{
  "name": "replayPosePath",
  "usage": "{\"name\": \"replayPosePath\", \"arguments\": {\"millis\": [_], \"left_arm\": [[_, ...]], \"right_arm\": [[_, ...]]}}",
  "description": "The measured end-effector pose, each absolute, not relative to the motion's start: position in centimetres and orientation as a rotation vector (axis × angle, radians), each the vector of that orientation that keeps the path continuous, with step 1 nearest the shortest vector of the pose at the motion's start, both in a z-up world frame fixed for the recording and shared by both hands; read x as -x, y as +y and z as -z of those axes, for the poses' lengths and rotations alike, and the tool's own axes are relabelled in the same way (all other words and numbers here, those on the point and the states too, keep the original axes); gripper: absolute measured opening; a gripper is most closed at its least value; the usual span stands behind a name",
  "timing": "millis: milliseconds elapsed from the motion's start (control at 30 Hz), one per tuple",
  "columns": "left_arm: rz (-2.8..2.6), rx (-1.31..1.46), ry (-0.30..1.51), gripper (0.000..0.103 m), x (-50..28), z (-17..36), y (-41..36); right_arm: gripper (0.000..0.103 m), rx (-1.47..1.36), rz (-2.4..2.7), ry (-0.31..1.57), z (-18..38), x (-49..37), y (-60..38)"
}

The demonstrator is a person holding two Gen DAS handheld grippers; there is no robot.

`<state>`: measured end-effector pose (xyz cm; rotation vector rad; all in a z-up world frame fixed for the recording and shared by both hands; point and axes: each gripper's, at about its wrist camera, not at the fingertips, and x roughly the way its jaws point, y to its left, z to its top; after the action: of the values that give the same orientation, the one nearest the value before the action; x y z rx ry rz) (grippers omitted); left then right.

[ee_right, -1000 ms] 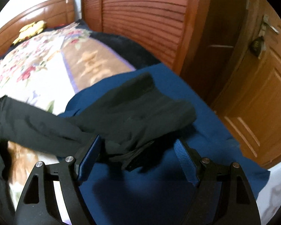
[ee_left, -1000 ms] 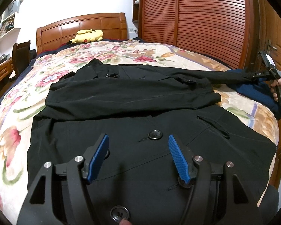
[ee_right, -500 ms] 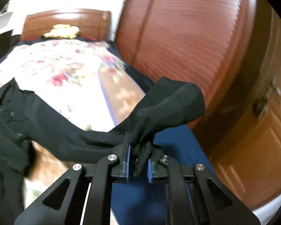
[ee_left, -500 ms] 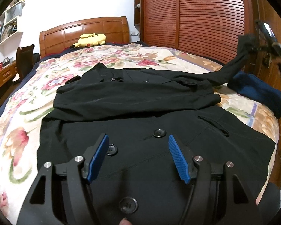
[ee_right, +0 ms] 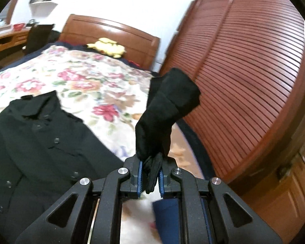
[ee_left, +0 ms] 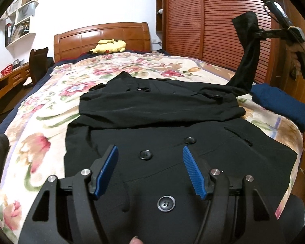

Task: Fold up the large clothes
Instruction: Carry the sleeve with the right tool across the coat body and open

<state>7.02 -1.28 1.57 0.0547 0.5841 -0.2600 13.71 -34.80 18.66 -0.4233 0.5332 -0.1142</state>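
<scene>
A black double-breasted coat lies spread on the floral bed, its left sleeve folded across the chest. My left gripper is open and empty, hovering above the coat's lower front near its buttons. My right gripper is shut on the cuff of the coat's right sleeve and holds it high above the bed's right side. In the left wrist view the raised sleeve stretches up from the shoulder to the right gripper. The coat body also shows in the right wrist view.
The floral bedspread covers the bed, with a wooden headboard and a yellow plush toy at the far end. A folded navy garment lies at the bed's right edge. A slatted wooden wardrobe stands close on the right. A desk and chair stand left.
My right gripper closed on the sleeve cuff and lifted it from the navy garment high into the air, swinging toward the coat. My left gripper rose slightly and stayed open.
</scene>
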Motion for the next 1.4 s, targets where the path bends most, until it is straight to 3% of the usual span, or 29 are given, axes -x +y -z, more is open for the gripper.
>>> {"name": "replayPosePath", "arguments": {"millis": [533,1267,1300,1367,1400], "left_arm": [[0.190,-0.023,0.552,0.066,-5.5,-2.5,3.0],[0.114,0.057,0.541,0.066,-4.9,-2.3,7.6],[0.113,0.056,0.542,0.066,-4.9,-2.3,7.6],[0.113,0.056,0.545,0.066,-5.0,-2.2,7.5],[0.113,0.056,0.546,0.066,-5.1,-2.2,7.4]], "right_arm": [[0.008,0.444,-0.183,0.400,-20.7,-13.5,-18.5],[0.010,0.478,-0.521,0.580,-8.9,-9.9,-6.9],[0.013,0.469,-0.530,0.589,-8.8,-9.8,-7.0],[0.033,0.436,-0.563,0.619,-8.8,-9.6,-7.3],[0.052,0.430,-0.574,0.625,-8.8,-9.5,-7.4]]}}
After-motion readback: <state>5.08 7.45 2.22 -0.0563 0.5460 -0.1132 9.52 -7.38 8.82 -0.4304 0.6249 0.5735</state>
